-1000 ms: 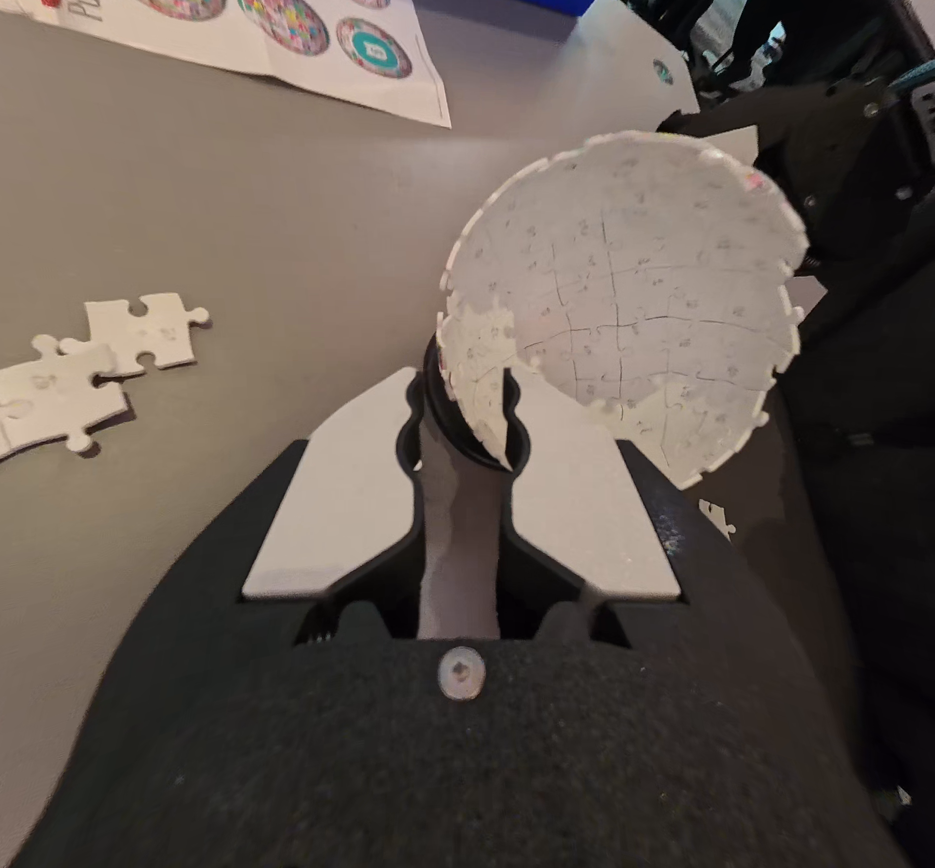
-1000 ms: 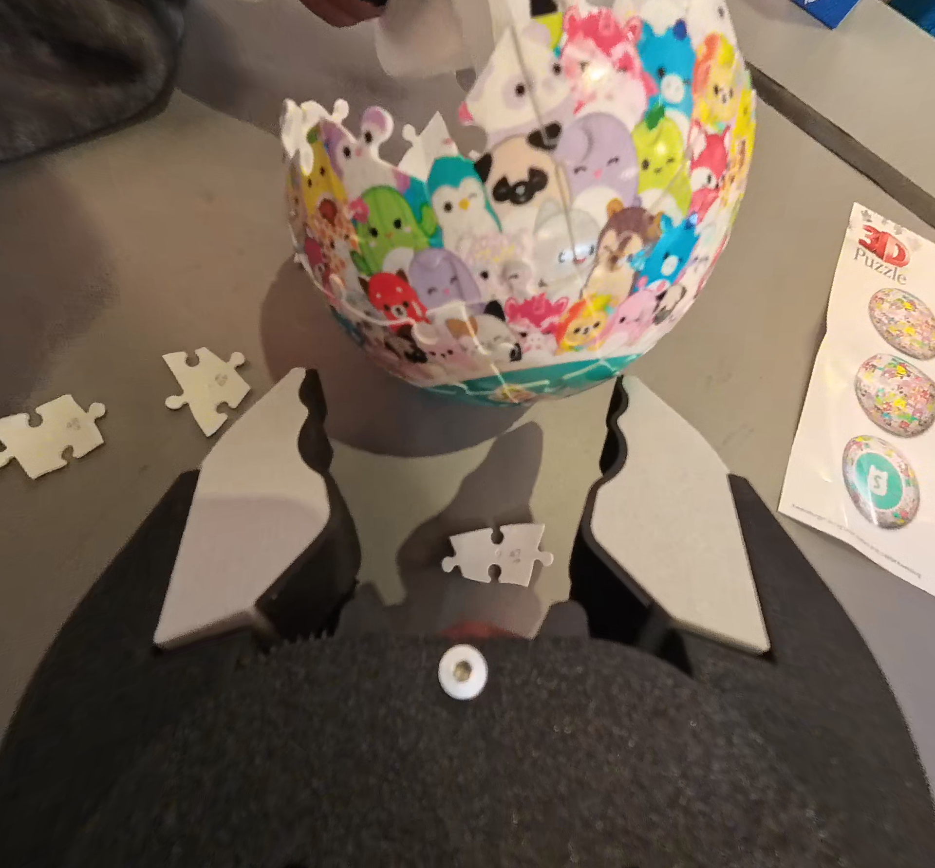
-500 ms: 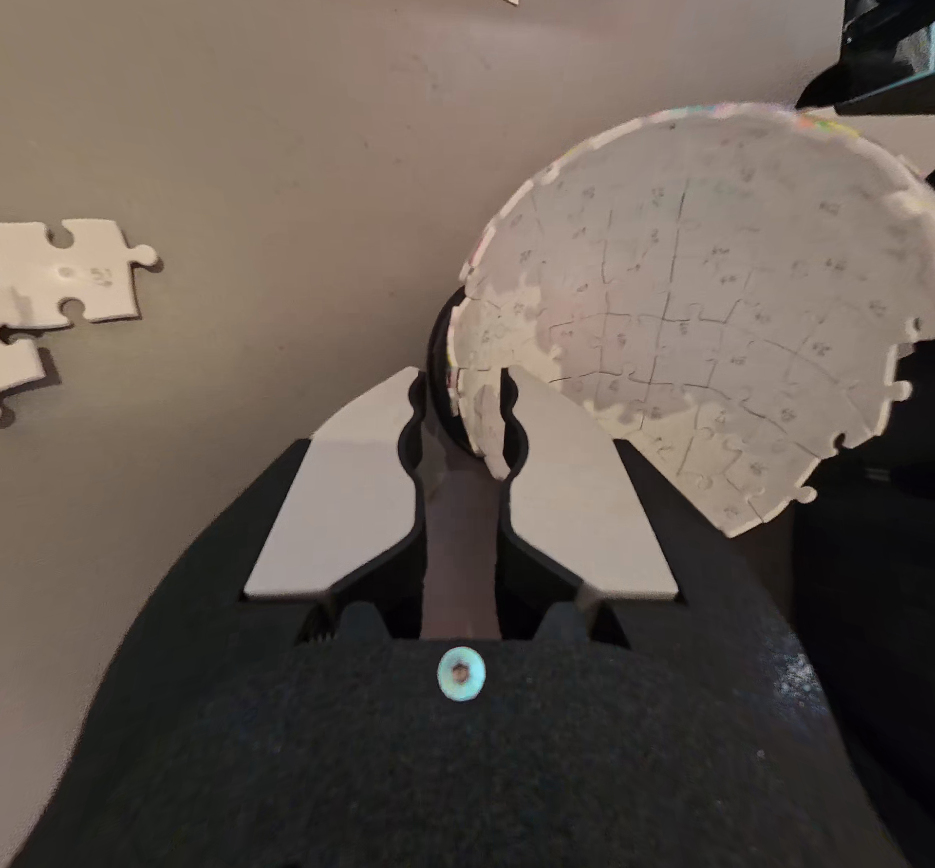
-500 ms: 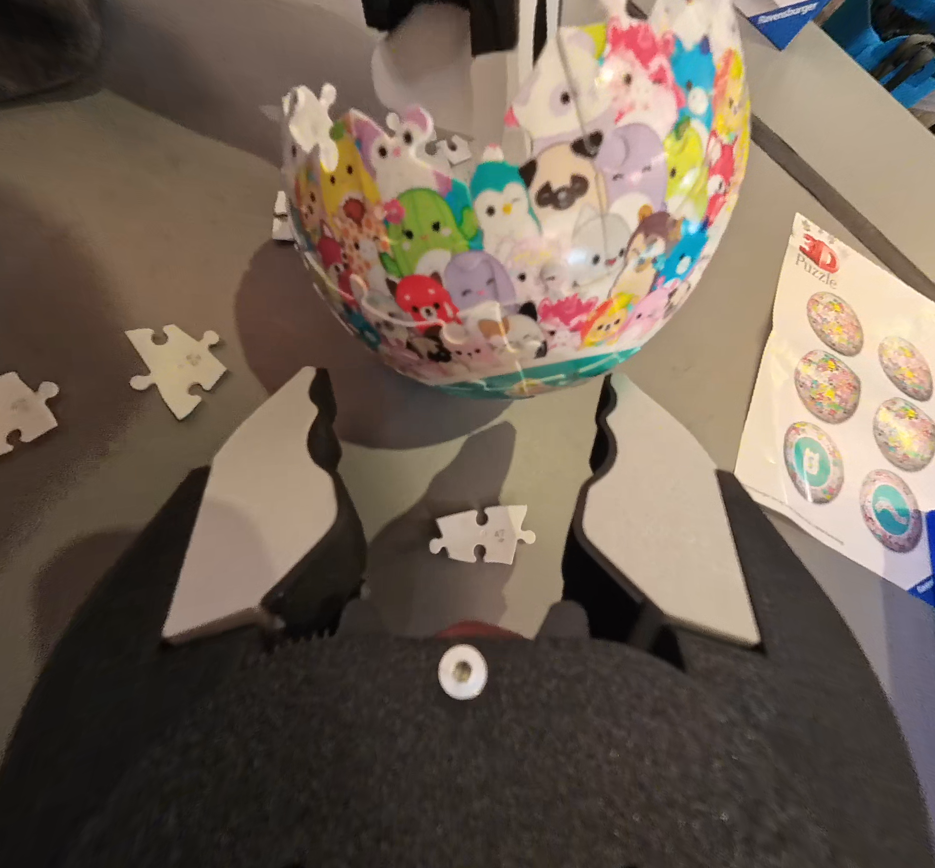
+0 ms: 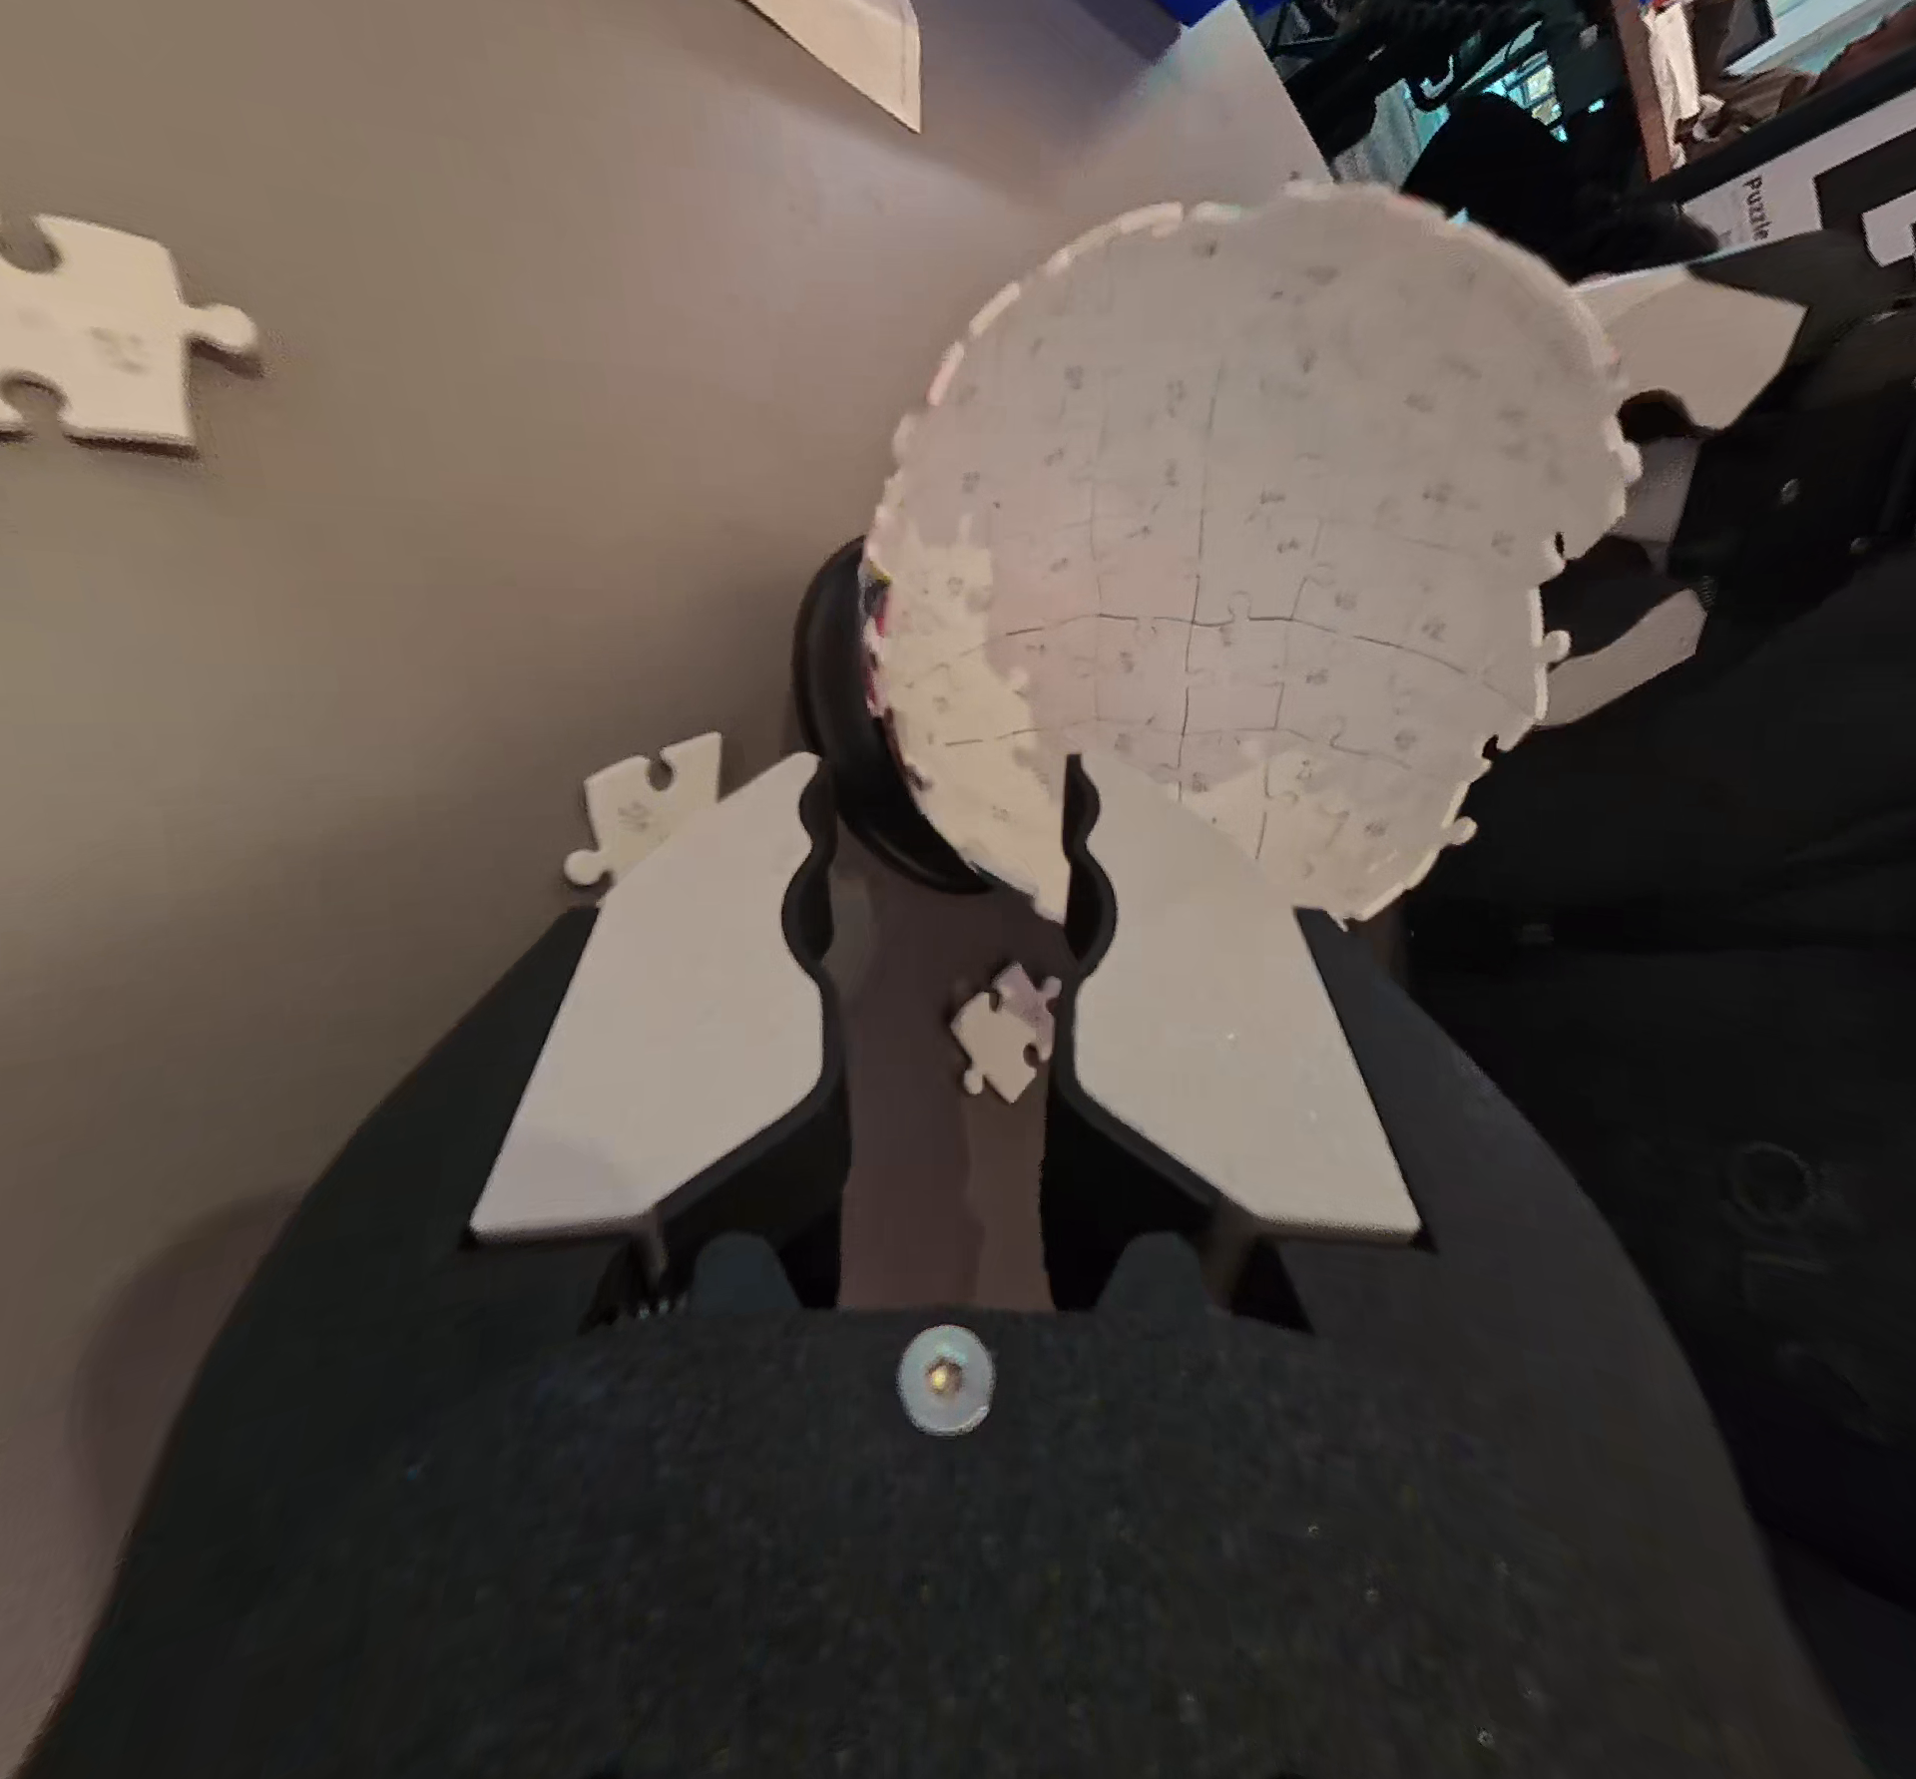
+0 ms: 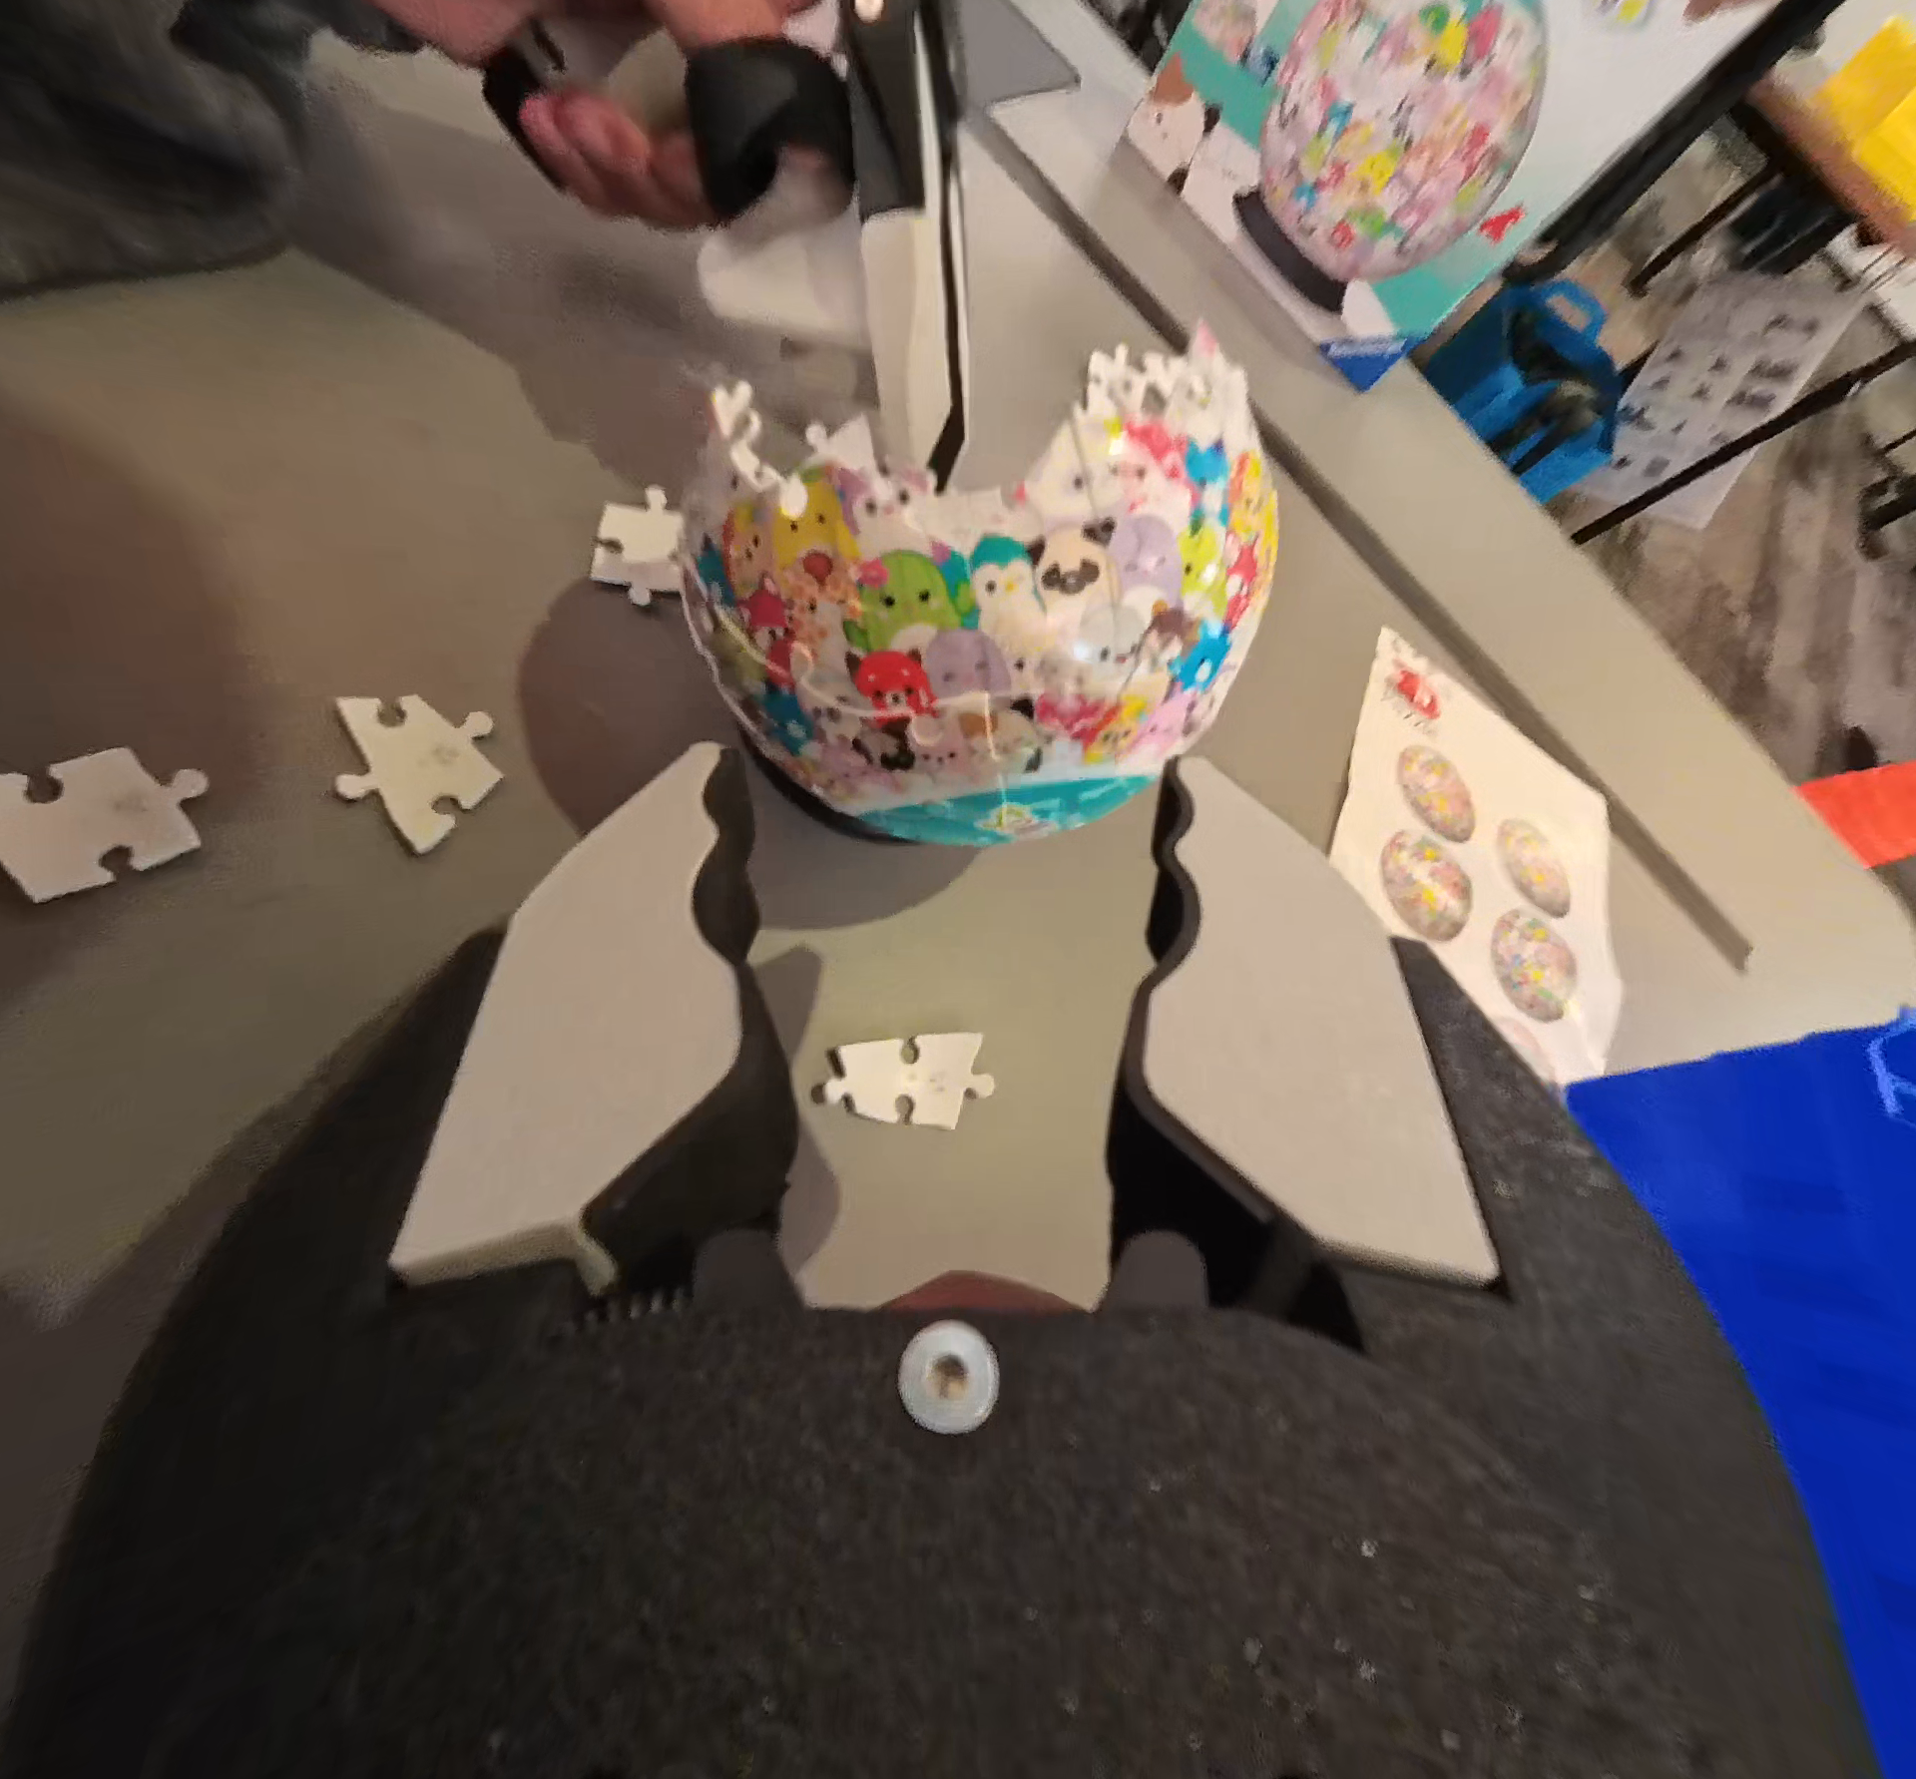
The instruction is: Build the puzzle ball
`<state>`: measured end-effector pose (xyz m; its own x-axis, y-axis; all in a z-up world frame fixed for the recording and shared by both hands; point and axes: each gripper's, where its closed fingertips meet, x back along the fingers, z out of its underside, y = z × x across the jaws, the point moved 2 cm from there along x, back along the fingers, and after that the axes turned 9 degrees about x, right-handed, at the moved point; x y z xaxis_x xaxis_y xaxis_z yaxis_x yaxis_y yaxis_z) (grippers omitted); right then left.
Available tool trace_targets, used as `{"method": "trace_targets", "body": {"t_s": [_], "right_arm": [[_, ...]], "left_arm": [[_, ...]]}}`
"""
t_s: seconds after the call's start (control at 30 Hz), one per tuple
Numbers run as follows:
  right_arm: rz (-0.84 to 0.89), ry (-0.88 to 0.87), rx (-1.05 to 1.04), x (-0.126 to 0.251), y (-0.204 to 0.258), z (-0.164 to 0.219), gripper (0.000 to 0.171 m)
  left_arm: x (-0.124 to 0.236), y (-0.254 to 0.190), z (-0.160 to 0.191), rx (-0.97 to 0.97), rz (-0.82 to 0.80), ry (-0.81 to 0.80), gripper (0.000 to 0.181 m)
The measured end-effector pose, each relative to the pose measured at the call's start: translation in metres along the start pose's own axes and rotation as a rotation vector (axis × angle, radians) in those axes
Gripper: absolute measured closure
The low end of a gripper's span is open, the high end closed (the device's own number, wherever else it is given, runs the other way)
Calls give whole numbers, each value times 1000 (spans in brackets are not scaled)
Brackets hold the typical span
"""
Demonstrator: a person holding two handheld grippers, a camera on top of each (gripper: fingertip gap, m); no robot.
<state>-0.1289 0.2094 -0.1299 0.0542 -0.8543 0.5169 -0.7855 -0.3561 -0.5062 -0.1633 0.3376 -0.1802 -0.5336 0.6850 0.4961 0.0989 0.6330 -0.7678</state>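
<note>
On a grey table [image 6: 259, 506], a half-built puzzle ball [image 6: 975, 630] sits in its black stand [image 5: 840, 744], open rim up. The left gripper [image 5: 944, 838] reaches over the shell's wall from the 12 o'clock side, its jaws parted around the edge; whether they actually pinch it cannot be told. The right gripper [image 6: 949, 858] hangs empty at 6 o'clock, jaws spread wide, above a loose piece [image 6: 907, 1076]. More pieces [image 6: 415, 770] lie at 9 o'clock. The shell looks light, thin and liable to pop apart; best steadied low near the stand, with single pieces pinched by their edges.
</note>
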Motion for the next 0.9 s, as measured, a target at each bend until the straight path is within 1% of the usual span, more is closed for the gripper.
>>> {"method": "trace_targets", "body": {"t_s": [0.07,0.13,0.2,0.27,0.3,0.37,0.43,0.5,0.57,0.67,0.77,0.9], "right_arm": [[1,-62,19,2,0,-13,96],[3,-147,3,5,-7,-27,98],[-57,-240,-90,3,-17,-38,94],[-143,-296,-217,-2,-30,-42,79],[-170,-309,-275,-5,-37,-40,79],[-227,-312,-339,-14,-44,-33,80],[-247,-294,-365,-22,-46,-26,79],[-253,-274,-375,-28,-45,-20,79],[-271,-290,-422,-31,-42,-19,79],[-282,-298,-471,-31,-40,-16,81],[-290,-287,-488,-30,-35,-11,86],[-297,-289,-521,-28,-30,-7,84]], "left_arm": [[0,-4,1,-1,14,-31,139],[2,-6,1,4,12,-58,138],[8,-9,-2,1,12,-112,136],[16,-13,-6,-4,19,-189,136],[20,-13,-7,-9,17,-233,136],[26,-12,-8,-25,-1,-317,136],[30,-11,-6,-43,-5,-372,136],[31,-14,-3,-50,18,-407,136],[31,-20,-1,-51,55,-436,136],[26,-23,4,-55,62,-442,135],[22,-27,10,-54,78,-427,133],[25,-31,14,-44,84,-441,131]]}}
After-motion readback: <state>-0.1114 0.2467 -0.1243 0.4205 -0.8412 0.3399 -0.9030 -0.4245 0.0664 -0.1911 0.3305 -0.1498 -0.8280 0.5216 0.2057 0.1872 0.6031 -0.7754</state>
